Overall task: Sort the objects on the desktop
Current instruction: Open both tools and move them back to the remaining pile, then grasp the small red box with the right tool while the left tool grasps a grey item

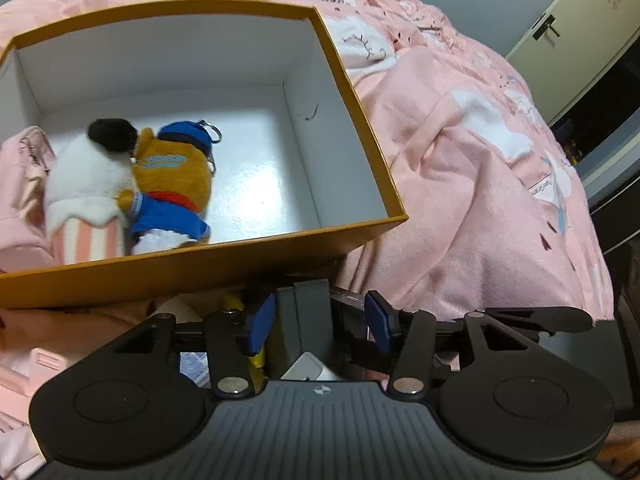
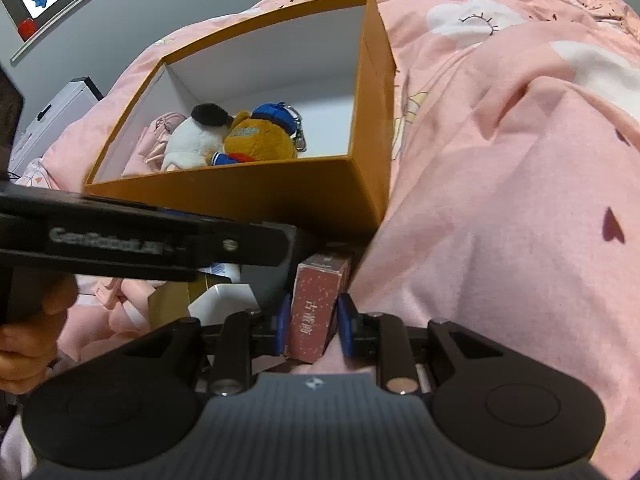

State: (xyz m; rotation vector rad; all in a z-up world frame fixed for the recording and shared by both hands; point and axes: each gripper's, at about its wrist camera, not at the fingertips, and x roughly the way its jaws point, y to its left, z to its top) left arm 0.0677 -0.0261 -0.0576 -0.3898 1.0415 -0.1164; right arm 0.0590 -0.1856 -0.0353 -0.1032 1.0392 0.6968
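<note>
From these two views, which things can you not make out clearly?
- Pink pouch, left wrist view: cut off by the edge, hidden behind the white plush.
- Grey block between the left gripper fingers: blurred, unidentifiable.
- Red box, right wrist view: lower end hidden by the right gripper.

- Box (image 1: pixel 362 236): mustard-orange outside, white inside.
- Plush bear (image 1: pixel 172 184): golden brown, blue cap, blue and red clothing.
- Second plush toy (image 1: pixel 86 184): white, black tuft, pink-and-white stripes below.
- Bedcover (image 1: pixel 480 200): pink with white clouds.
- Small carton (image 2: pixel 316 312): dark red, pale speckles.
- Pads (image 1: pixel 260 322): blue.
</note>
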